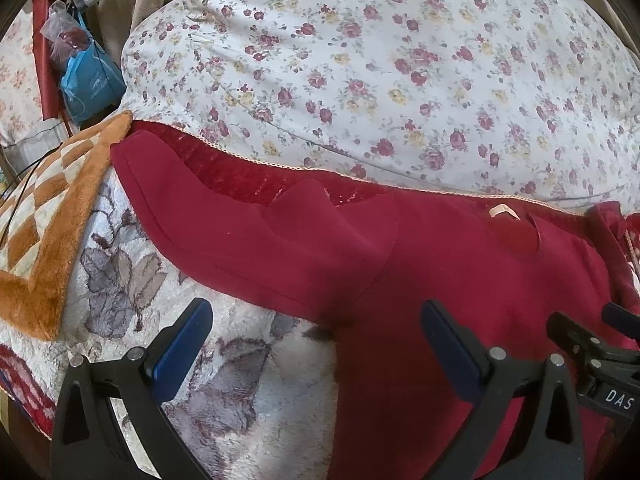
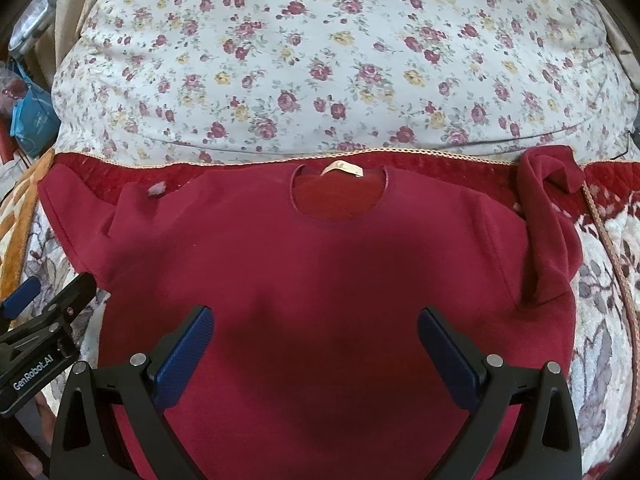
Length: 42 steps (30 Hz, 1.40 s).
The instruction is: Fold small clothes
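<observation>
Two tongs were in view, both with jaws spread wide and gripping nothing. Left tongs [image 1: 316, 344] hovered low over the left edge of the red sweater [image 2: 320, 280], one blue pad [image 1: 182, 354] above the rug [image 1: 240, 400] and the other above the red cloth near the underarm. Right tongs [image 2: 316, 350] hovered over the middle of the sweater's lower front, both pads above cloth; contact with the fabric could not be judged from either view.

Sweater position: spread face-up and mostly flat on the rug, collar [image 2: 340, 192] pointing away from the cameras, a pale label [image 2: 344, 169] showing inside the neck opening. Left sleeve [image 1: 208, 216] lay stretched outward toward an orange checked mat [image 1: 44, 216], with a raised wrinkle near the shoulder. Right sleeve [image 2: 548, 216] was bunched and folded back on itself, its cuff standing up near a dark red quilted cover [image 2: 440, 164] with a pale braided edge. A small pale speck of fluff [image 2: 157, 189] sat on the left shoulder area.

Behind the sweater — a large bulging cushion or bedding in white cloth with rose print [image 2: 320, 60], touching the quilted cover's edge.

Containers: a blue bag [image 1: 90, 84] stood at far left beside the floral bedding, its top open, with crumpled clear plastic [image 1: 60, 20] above it — contents otherwise too small and blurred to identify. A thin dark cord [image 1: 24, 184] ran over the orange mat.
</observation>
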Available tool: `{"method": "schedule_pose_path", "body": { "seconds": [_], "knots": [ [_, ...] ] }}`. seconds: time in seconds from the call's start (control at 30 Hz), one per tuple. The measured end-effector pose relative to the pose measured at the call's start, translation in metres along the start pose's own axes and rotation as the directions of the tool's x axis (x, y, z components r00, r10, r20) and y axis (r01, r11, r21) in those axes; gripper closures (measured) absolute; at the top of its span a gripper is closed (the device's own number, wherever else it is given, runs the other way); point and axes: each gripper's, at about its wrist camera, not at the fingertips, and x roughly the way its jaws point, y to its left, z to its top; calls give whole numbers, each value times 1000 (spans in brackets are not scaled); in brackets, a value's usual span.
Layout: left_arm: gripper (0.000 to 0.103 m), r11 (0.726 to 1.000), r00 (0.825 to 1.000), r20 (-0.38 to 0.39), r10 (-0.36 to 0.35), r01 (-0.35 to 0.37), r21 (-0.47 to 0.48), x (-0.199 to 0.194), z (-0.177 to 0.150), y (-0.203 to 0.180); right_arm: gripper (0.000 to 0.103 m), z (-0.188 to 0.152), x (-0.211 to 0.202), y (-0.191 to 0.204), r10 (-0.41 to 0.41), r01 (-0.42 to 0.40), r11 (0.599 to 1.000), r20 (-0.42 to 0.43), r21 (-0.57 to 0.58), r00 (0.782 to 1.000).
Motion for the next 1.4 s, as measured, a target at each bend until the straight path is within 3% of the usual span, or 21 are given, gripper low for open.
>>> {"method": "schedule_pose_path", "body": {
  "seconds": [0.57,0.7,0.77,0.87,1.03,1.13,1.2,1.3,1.4],
  "knots": [
    [0,1000,1000,-10,6,-6,-9,5,4,1,0,-1,7,-7,-4,4,1000,-15,11,1000],
    [0,999,999,-10,31,-32,-24,7,10,10,0,-3,9,-9,25,-24,999,-35,25,999],
    [0,995,996,-17,93,-93,-24,14,19,22,0,-2,7,-8,38,-38,999,-37,14,999],
    [0,978,979,-33,202,-204,-40,28,41,52,0,-1,4,-6,41,-41,999,-33,-11,999],
    [0,936,948,-84,306,-316,-154,62,78,113,0,-4,10,-6,72,-72,997,-54,-9,996],
    [1,898,912,-112,395,-409,-162,91,94,138,0,-5,17,-5,80,-81,997,-73,-7,994],
    [7,884,903,-138,407,-427,-189,107,97,154,0,-6,20,-6,81,-82,997,-81,-7,993],
    [26,858,888,-191,418,-455,-238,133,99,179,0,-6,23,-7,86,-87,996,-91,-9,992],
    [33,839,874,-196,444,-482,-251,148,101,191,0,-5,25,-7,95,-97,995,-102,-14,990]
  ]
}}
